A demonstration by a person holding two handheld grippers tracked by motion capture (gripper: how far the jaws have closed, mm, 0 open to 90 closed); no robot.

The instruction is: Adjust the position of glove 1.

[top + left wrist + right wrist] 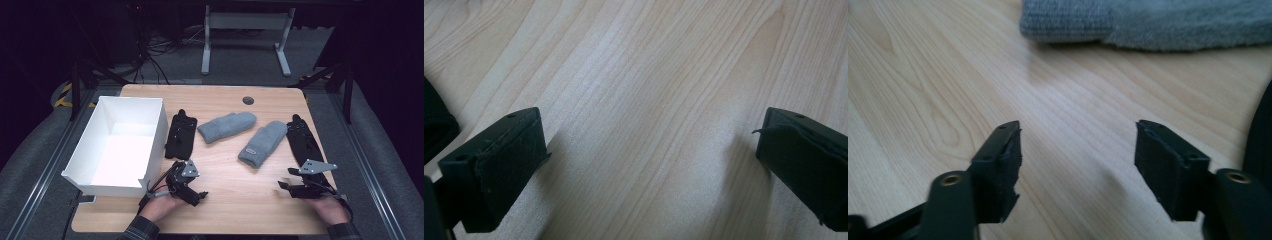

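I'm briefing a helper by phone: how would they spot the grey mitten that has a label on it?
Start at the white box on the table's left and move right, past the black glove beside it, to two grey mittens. The labelled mitten is the right-hand one, nearer the person, next to the long black glove. It alone carries a small tag near its cuff.
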